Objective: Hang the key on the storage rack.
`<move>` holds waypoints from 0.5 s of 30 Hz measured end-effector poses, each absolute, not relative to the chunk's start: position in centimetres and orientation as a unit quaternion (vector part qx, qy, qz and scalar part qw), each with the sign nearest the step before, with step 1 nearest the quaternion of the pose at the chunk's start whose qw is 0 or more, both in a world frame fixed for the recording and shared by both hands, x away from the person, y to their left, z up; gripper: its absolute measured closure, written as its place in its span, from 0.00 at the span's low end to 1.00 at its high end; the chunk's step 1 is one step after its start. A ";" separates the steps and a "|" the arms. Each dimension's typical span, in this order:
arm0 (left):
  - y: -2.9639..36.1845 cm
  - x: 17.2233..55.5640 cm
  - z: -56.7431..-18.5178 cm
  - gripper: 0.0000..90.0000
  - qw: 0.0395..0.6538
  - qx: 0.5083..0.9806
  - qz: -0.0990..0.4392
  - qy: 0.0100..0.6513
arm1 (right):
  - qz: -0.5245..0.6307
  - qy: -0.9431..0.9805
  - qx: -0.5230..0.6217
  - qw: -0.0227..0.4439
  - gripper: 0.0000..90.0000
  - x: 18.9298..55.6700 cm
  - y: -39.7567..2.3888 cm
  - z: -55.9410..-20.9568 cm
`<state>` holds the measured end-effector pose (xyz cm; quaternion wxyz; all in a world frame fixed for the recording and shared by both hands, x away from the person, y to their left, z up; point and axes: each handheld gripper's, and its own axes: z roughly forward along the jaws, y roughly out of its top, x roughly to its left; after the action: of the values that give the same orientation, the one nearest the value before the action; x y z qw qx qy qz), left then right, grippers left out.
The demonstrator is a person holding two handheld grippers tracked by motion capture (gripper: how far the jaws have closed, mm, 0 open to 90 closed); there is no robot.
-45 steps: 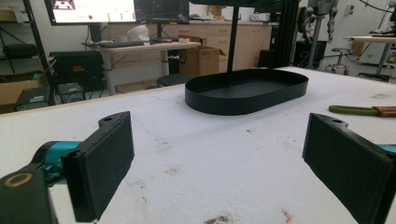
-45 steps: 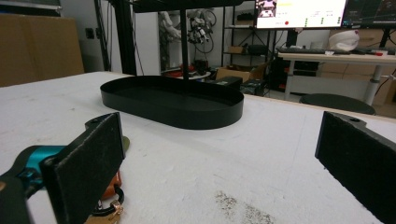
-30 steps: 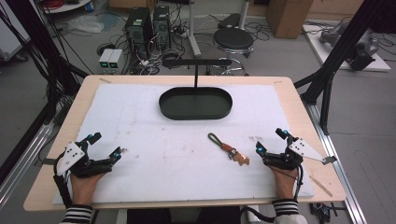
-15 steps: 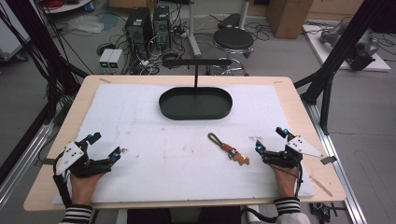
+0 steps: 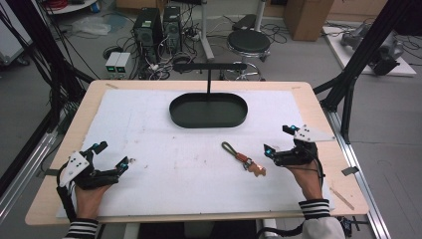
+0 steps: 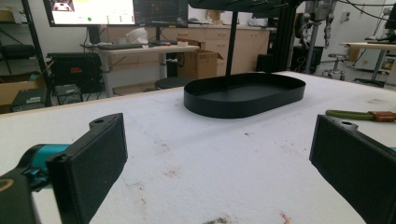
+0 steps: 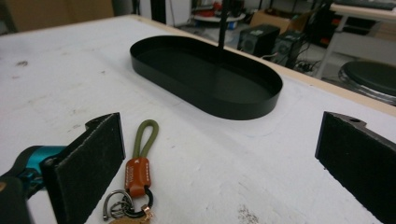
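Note:
A black oval tray (image 5: pixel 177 115) lies at the back middle of the table, and a thin black T-shaped stand (image 5: pixel 208 79) rises from it. A keychain (image 5: pixel 244 159) with an olive loop, an orange tab and a ring of keys lies in front of the tray, right of centre. My right gripper (image 5: pixel 277 140) rests just right of the keychain, open and holding nothing. In the right gripper view the keychain (image 7: pixel 137 175) lies by the left jaw, and the tray (image 7: pixel 252 109) is beyond. My left gripper (image 5: pixel 113 155) sits open near the front left, far from both.
A stained white mat (image 5: pixel 149 124) covers the wooden table (image 5: pixel 318 107). Behind the far edge the floor holds a stool (image 5: pixel 248 42), computer towers (image 5: pixel 158 25) and cables. Black frame legs (image 5: pixel 348 79) stand at both sides of the table.

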<state>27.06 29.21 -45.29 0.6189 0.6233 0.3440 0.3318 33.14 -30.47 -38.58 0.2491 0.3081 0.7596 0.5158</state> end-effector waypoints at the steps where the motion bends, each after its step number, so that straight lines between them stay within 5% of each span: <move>1: 29.2 27.1 -45.3 0.05 0.619 0.623 0.331 0.344 | 0.516 0.760 0.308 0.249 0.01 33.1 -30.5 -38.6; 15: 29.2 27.1 -45.3 0.05 0.621 0.621 0.331 0.346 | 0.414 0.851 0.275 0.172 0.01 36.0 -26.3 -35.9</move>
<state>27.09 29.21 -45.30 0.6208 0.6209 0.3462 0.3305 36.04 -26.32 -35.89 0.1716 0.2745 0.8510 0.4136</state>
